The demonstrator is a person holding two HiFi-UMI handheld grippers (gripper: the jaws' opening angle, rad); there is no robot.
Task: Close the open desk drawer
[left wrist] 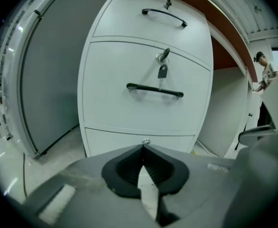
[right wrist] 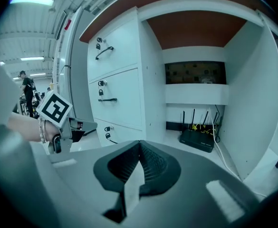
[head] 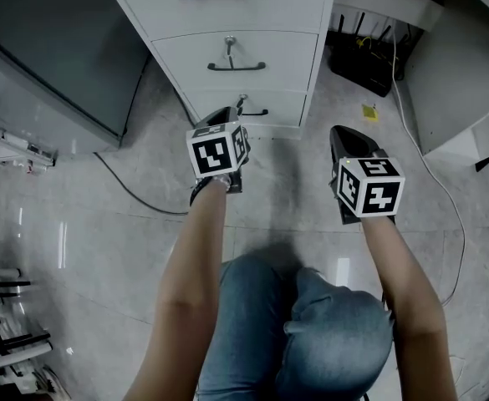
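Note:
A white pedestal of three drawers stands under the desk. In the head view all three fronts look flush. The bottom drawer has a small lock, and the middle drawer carries a black handle with a key hanging above it. My left gripper is just in front of the bottom drawer, its jaws shut with nothing between them. My right gripper hangs further right, off the pedestal's corner, also shut and empty. The right gripper view shows the left gripper beside the drawers.
A black router with aerials sits on the floor in the knee space to the right, white cables trailing from it. A grey cabinet stands left of the pedestal, with a black cable on the floor. My knees fill the near foreground.

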